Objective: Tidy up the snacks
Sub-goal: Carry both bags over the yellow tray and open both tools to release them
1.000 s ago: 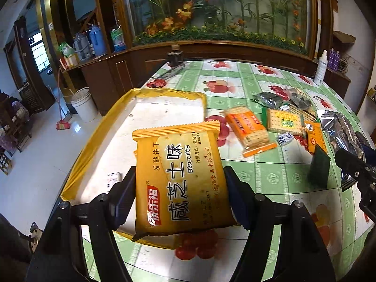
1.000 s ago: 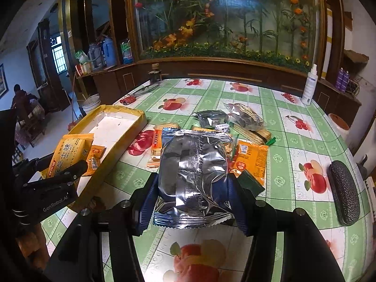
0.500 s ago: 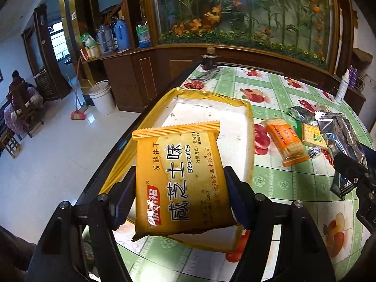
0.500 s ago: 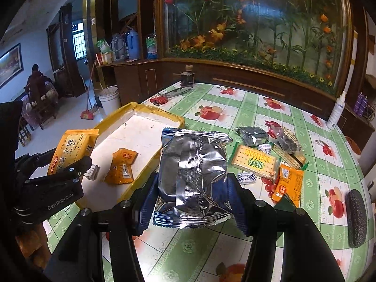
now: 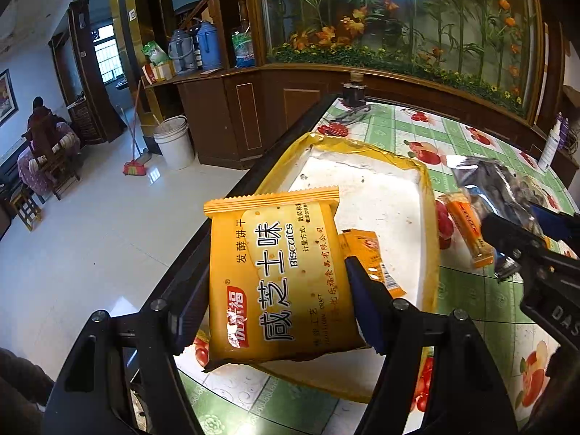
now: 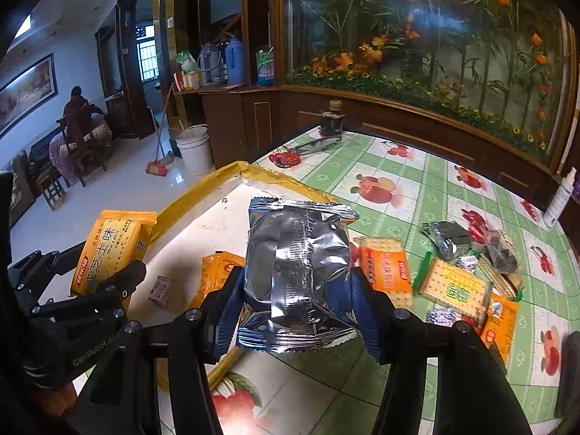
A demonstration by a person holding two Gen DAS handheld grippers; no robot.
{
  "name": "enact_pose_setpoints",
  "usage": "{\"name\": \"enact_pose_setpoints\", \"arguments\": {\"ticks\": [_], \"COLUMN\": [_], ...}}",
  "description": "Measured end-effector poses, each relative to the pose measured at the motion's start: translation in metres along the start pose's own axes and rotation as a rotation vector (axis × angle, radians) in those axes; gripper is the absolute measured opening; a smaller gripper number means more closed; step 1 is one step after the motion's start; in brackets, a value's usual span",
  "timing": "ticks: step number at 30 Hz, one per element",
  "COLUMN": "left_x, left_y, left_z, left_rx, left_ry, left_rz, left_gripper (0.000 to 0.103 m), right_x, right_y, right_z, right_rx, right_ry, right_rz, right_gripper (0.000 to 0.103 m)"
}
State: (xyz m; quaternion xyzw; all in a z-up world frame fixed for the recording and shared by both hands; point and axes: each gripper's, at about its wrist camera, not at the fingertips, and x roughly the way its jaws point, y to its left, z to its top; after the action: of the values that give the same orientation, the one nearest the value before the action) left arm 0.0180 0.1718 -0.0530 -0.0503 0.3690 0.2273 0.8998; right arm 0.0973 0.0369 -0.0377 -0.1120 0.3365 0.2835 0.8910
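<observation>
My left gripper (image 5: pixel 275 304) is shut on a yellow biscuit packet (image 5: pixel 279 275) and holds it over the near left end of the yellow-rimmed tray (image 5: pixel 429 217). The packet also shows in the right wrist view (image 6: pixel 108 253). My right gripper (image 6: pixel 295 311) is shut on a silver foil packet (image 6: pixel 293 275), held above the tray's right rim (image 6: pixel 275 177). The foil packet shows at the right of the left wrist view (image 5: pixel 500 188). A small orange sachet (image 6: pixel 214 279) and a tiny white packet (image 6: pixel 159 290) lie in the tray.
Loose snacks lie on the green fruit-print tablecloth (image 6: pixel 417 188) right of the tray: an orange cracker pack (image 6: pixel 386 268), a yellow-green cracker pack (image 6: pixel 455 290), foil packets (image 6: pixel 447 237). A dark case (image 6: pixel 569 373) lies at far right. The table edge drops to the floor at left.
Both grippers have moved left with their packets. The yellow packet now hangs over the tray's near left end and the foil packet is over the tray's right rim.
</observation>
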Motion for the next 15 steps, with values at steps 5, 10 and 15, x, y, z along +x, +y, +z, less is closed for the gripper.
{"name": "enact_pose_setpoints", "arguments": {"ticks": [5,10,15], "left_x": [0.008,0.017,0.024], "left_y": [0.006,0.010,0.012], "left_z": [0.003,0.005,0.005], "left_rx": [-0.008,-0.010,-0.012], "left_ry": [0.005,0.020,0.032], "left_rz": [0.019,0.027,0.031], "left_gripper": [0.071,0.071,0.071], "right_x": [0.032,0.063,0.082], "right_y": [0.011,0.021,0.027], "right_z": [0.016,0.024,0.028], "right_rx": [0.001,-0.003,-0.022], "right_ry": [0.024,0.059,0.079], "right_rz": [0.051,0.077,0.093], "right_gripper": [0.058,0.058,0.058]}}
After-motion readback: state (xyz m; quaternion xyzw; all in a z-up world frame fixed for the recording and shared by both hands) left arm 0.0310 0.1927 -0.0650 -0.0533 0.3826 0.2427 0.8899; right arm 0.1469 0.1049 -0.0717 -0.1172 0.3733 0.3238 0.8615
